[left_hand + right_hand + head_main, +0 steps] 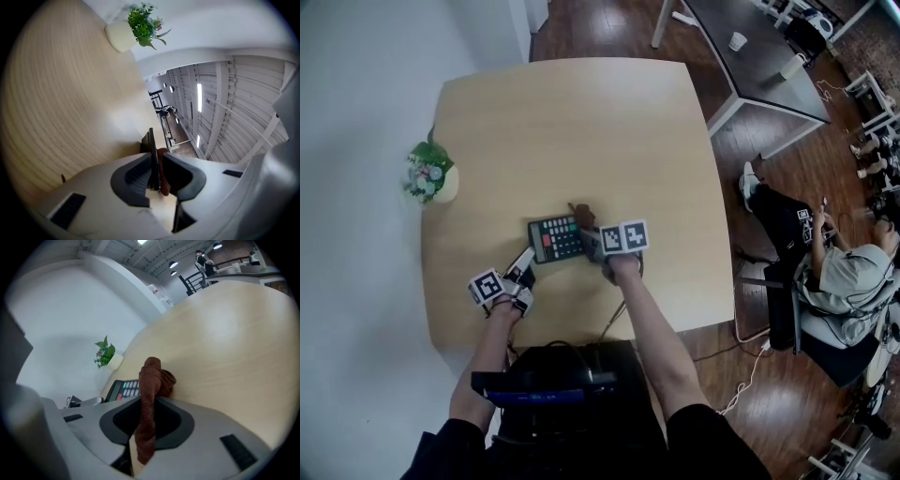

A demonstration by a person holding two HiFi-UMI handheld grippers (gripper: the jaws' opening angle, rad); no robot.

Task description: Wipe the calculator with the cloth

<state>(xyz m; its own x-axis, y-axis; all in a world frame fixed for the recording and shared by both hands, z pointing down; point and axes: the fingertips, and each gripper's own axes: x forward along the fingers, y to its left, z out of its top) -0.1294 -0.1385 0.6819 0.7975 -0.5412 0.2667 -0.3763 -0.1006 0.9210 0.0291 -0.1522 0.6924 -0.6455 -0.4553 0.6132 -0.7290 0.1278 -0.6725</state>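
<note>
A black calculator (pixel 555 238) with red, green and grey keys lies on the light wooden table (pixel 572 131). My left gripper (pixel 525 264) is shut on its near left edge; in the left gripper view the calculator (pixel 153 157) stands edge-on between the pads. My right gripper (pixel 598 240) is shut on a brown cloth (pixel 582 215), which rests at the calculator's right end. In the right gripper view the cloth (pixel 149 401) hangs bunched between the jaws, with the calculator (pixel 123 390) just to its left.
A small potted plant (pixel 428 173) stands at the table's left edge. A dark table (pixel 750 56) with two cups is at the back right. A seated person (pixel 839 272) is to the right, off the table.
</note>
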